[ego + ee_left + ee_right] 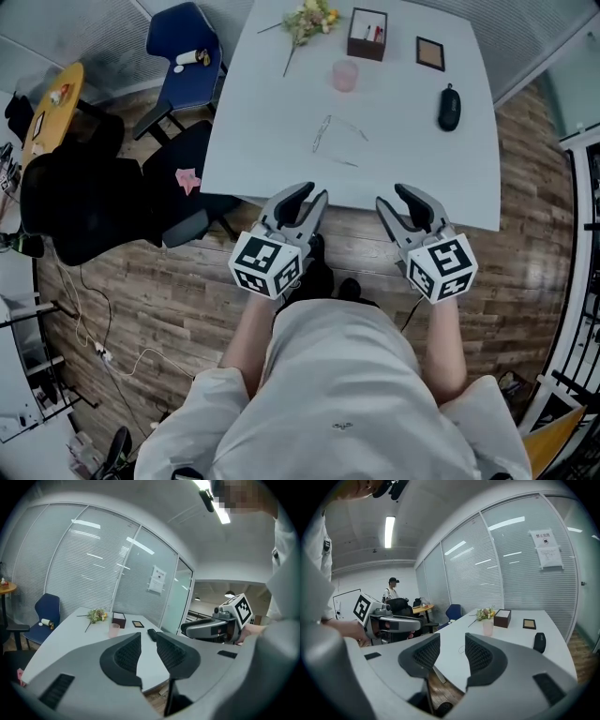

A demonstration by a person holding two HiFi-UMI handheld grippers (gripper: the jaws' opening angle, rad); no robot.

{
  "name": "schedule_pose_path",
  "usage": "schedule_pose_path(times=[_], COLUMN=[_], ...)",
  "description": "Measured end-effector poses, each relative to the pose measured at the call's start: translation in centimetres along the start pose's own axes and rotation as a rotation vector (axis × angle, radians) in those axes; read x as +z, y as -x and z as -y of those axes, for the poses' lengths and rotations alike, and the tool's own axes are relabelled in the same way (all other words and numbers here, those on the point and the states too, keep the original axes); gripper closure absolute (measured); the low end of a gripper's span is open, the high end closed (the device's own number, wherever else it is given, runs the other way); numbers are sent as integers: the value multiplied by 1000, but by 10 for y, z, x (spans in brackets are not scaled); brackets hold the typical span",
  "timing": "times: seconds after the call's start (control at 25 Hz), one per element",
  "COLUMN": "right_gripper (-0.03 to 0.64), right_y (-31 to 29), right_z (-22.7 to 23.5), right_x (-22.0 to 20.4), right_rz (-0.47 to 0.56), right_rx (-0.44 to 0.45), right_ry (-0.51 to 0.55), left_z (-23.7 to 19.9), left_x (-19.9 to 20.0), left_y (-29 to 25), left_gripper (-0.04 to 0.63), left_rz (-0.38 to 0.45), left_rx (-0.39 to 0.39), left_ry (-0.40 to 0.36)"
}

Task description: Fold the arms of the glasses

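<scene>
Only the head view shows the glasses [330, 139] plainly: a thin wire frame with its arms spread, lying mid-frame on the smooth white table [262, 141], well apart from both grippers. The left gripper [307, 199] and right gripper [394, 197] hang at the table's near edge. Each has its ribbed dark pads apart with nothing between them. The right gripper view alone catches a standing person [392, 590] at left. A translucent pink cup [345, 75] and a rounded black mouse [449, 107] sit further up the table.
</scene>
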State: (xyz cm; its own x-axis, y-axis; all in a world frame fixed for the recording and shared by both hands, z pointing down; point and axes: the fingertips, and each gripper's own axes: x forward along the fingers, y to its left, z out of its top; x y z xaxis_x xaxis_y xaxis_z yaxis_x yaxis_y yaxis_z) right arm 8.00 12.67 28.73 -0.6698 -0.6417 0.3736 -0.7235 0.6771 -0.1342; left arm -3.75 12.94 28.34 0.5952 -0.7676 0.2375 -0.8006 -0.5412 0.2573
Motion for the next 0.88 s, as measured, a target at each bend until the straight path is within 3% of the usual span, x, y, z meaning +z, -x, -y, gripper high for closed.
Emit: schedule_pose_path(times=[0.48, 0.88], right_gripper=[444, 443], right_y=[-62, -93], right_z=[12, 20], right_x=[31, 20], right_rz=[-7, -43], right_rx=[-63, -123], right_ry=[-9, -45], left_z=[-68, -108], left_x=[25, 20], left_y=[-31, -51], left_gripper=[497, 497], left_rz=[-7, -46], left_rx=[-70, -109], left_ry=[-3, 15])
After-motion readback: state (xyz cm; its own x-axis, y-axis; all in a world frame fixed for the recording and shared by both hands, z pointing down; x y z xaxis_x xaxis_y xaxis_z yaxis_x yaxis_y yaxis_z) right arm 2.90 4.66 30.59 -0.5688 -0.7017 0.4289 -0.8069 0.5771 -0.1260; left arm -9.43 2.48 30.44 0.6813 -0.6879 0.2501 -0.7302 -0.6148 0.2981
